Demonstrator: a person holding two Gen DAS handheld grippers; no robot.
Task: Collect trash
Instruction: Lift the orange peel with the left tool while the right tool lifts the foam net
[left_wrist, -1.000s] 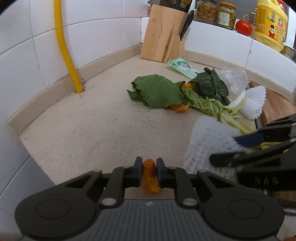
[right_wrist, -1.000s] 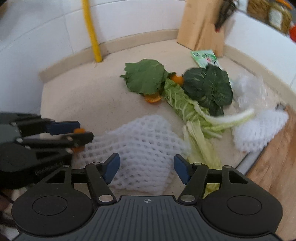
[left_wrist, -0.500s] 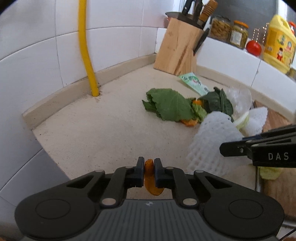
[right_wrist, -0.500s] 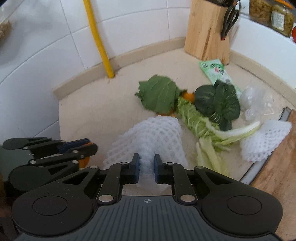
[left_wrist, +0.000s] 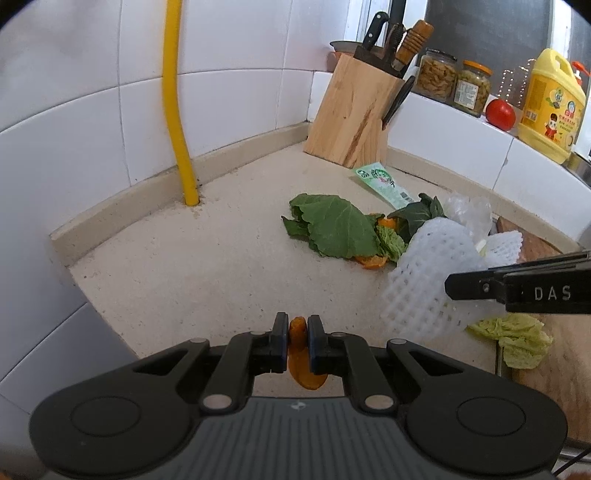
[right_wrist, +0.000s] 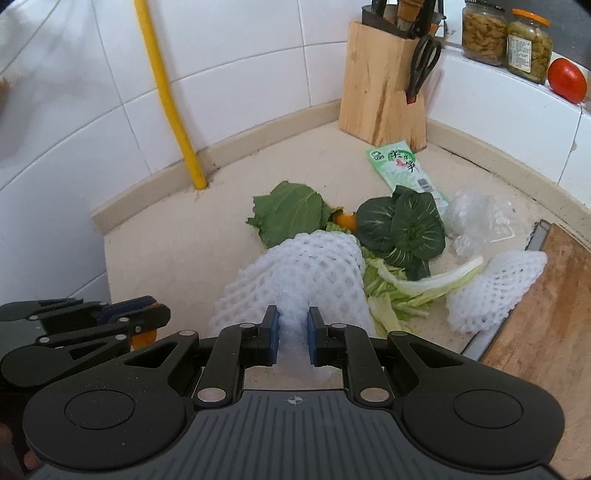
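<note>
Here, the left gripper (left_wrist: 297, 329) has its jaws clamped on a curved strip of orange peel (left_wrist: 301, 352), which hangs below the blue pads above the speckled beige stone countertop (left_wrist: 192, 266). The right gripper (right_wrist: 291, 325) has its jaws pressed together on a bunched edge of a white foam fruit net (right_wrist: 306, 273); the net is lifted at that edge and drapes forward over the scraps behind it.

On the countertop beyond lie the other pieces of trash: a broad flat green leaf (right_wrist: 286, 214); a second orange peel piece (right_wrist: 347, 220) just beside that leaf; a dark green bok choy head (right_wrist: 402, 225); pale green cabbage leaves with white stems (right_wrist: 406, 288), partly under the net; a green-and-white printed plastic wrapper (right_wrist: 402, 168); a crumpled clear plastic bag (right_wrist: 480, 218); and a second white foam net (right_wrist: 495, 288), which touches the edge of the brown wooden cutting board (right_wrist: 546, 317) at right.

A light wooden knife block (right_wrist: 384, 85) with black-handled scissors stands in the corner, near the wrapper. A yellow pipe (right_wrist: 166, 96) runs down the white tiled wall (right_wrist: 240, 55). On the ledge stand two glass jars of pickles (left_wrist: 456, 85), a red tomato (left_wrist: 500, 114) and a yellow detergent bottle (left_wrist: 550, 107).
</note>
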